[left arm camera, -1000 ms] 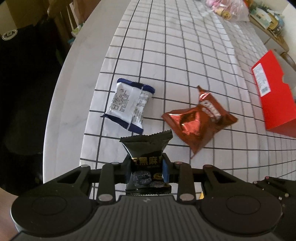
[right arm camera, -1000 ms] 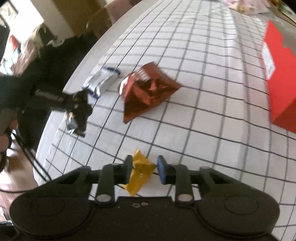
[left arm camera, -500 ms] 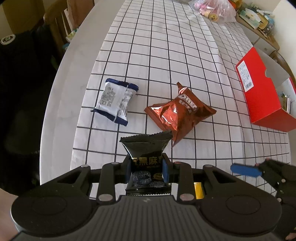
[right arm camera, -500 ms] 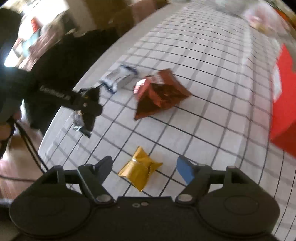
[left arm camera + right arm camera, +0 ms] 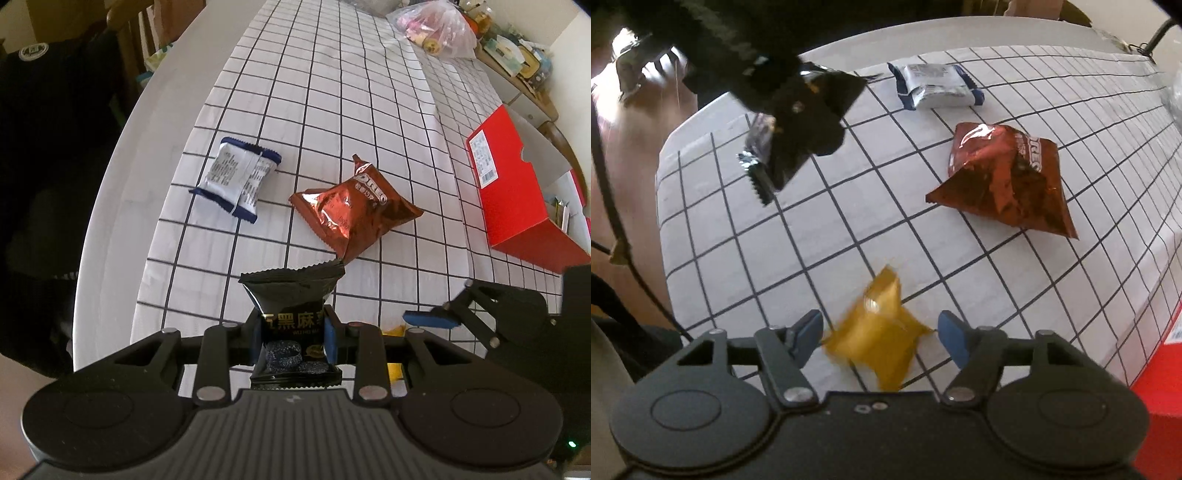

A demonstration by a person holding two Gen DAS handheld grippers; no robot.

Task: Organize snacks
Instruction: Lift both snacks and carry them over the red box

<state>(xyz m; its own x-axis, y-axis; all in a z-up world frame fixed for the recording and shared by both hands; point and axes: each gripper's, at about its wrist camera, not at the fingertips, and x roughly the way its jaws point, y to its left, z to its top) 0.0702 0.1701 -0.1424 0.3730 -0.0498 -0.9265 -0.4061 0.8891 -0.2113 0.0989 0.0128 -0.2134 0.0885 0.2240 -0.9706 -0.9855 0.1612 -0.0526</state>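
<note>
Left claw is clamped tight on a black snack packet, blue pads pressing both sides of it, the packet's crimped top edge fanning out toward twelve o'clock above the fingers. Over in the right wrist view, the right claw is spread wide, its blue-tipped fingers standing apart on either side of a yellow wrapped snack that sits between them on the surface; it looks blurred, and no pad appears to touch it. From the left wrist view, only a sliver of that yellow piece shows, down at four o'clock of the black packet, behind the left claw's frame. On the white gridded cloth covering the surface, a white-and-blue packet lies flat at about eleven o'clock from the left claw, and a shiny reddish-brown Oreo bag lies at one o'clock, the two well apart from each other. The bag's lower corner points right at the top edge of the held black packet. Out at two to three o'clock sits an open red box, white inside, with a few items visible within, too small to make out. Far off at one o'clock, a clear plastic bag of colourful things rests near the surface's far end. In the right wrist view, the left claw with its black packet hangs above the cloth at eleven o'clock.
</note>
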